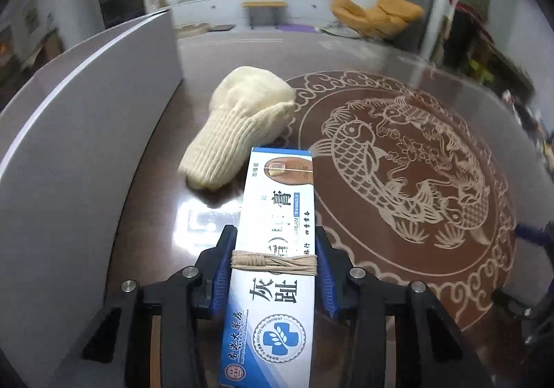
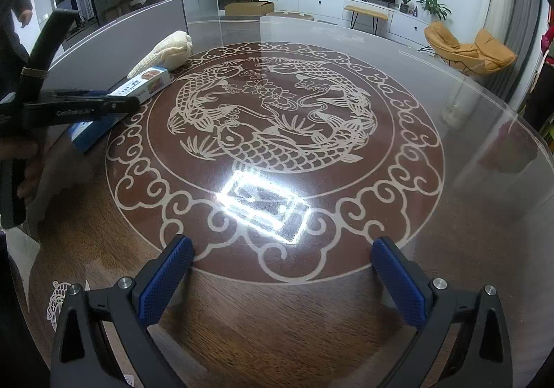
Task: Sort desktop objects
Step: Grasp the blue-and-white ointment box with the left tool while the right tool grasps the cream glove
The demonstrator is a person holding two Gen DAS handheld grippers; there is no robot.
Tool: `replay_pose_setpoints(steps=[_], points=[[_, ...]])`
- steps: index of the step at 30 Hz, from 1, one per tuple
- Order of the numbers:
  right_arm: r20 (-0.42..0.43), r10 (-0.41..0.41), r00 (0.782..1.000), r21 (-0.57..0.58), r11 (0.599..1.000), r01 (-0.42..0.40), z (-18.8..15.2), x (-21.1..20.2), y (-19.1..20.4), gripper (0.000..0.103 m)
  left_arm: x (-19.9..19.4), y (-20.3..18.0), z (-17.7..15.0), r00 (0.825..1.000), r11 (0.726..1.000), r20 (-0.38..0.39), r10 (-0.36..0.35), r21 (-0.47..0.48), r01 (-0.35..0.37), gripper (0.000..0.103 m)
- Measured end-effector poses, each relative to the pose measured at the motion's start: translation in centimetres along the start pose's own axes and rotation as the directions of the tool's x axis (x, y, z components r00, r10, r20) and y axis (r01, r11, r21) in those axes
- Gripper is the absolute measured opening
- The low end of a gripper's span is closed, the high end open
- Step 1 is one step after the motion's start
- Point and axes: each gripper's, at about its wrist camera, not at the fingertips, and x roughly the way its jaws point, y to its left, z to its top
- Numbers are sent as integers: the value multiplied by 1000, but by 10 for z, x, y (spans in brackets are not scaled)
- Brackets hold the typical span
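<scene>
Your left gripper fingers clamp the ointment box mid-length; it could swing into the knit mitten. Right gripper spread wide w/ nothing held

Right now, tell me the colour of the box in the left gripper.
White and blue box, shown best in the left wrist view.

ointment box top face: large "灰趾", a round seal reading "GREY TOE NAIL OINTMENT", "CREAM" along the middle, "香港大药房" on the blue diagonal band, "20g" near the far end; smaller print too blurred to read. left gripper arm: "GenRobot.AI", only partly legible.
</scene>
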Motion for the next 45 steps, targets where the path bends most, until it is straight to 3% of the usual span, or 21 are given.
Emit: replay_pose_setpoints(steps=[5,7,11,14,16,17,18,19,21,24,28,31,32,33,34,35,36,38,39,45], points=[[4,14,1000,8,1000,-14,2,0,0,103,-34,-8,-49,998,999,24,50,-8,-50,43],[20,111,994,11,994,-112,18,6,7,103,-46,-7,-69,997,997,39,66,-30,-65,43],[42,233,972,-52,972,-230,107,30,54,103,-46,-3,-72,997,995,35,62,-81,-59,43],[47,251,967,-98,964,-246,184,65,102,103,-44,-7,-76,996,995,40,81,-59,-78,43],[-7,248,969,-80,965,-248,221,99,128,103,-44,-7,-76,996,995,43,79,-57,-76,43],[-42,256,966,-66,964,-259,232,115,137,100,-45,-7,-78,996,996,44,73,-58,-71,43],[-76,253,965,-69,964,-258,236,129,145,73,-45,-6,-78,997,996,45,67,-61,-65,43],[-101,221,970,-87,969,-230,235,137,150,60,-46,-3,-77,997,996,46,61,-63,-58,43],[-69,212,975,-93,972,-218,227,130,146,56,-46,-2,-77,997,996,50,55,-68,-52,43],[-48,200,979,-62,977,-203,191,100,113,56,-46,0,-76,997,995,59,53,-83,-48,43],[29,76,997,4,997,-76,102,40,38,56,-39,-10,-66,998,996,69,-11,-86,17,43],[86,-21,996,92,996,13,52,6,-5,65,-17,-33,-38,998,998,65,-9,-64,13,44],[84,-60,995,142,989,47,41,2,-19,82,-7,-40,-26,998,998,63,-1,-67,5,45],[56,-66,996,193,980,55,38,4,-30,101,3,-47,-14,998,997,58,25,-69,-21,47],[38,-61,997,237,970,50,38,6,-39,103,8,-51,-7,998,997,52,47,-58,-44,62],[40,-61,997,265,963,48,39,5,-46,103,13,-57,-3,997,997,32,73,-33,-72,94],[25,-79,997,260,963,70,41,8,-46,103,21,-62,1,991,991,3,130,-13,-130,103],[-20,-148,989,203,968,149,44,13,-37,103,16,-57,-1,995,994,-3,101,-38,-101,103],[-20,-151,988,203,967,152,45,13,-35,103,16,-52,-1,997,995,-5,75,-60,-75,103],[-22,-153,988,212,965,154,44,12,-34,103,14,-58,-2,996,995,-6,87,-52,-88,103]])
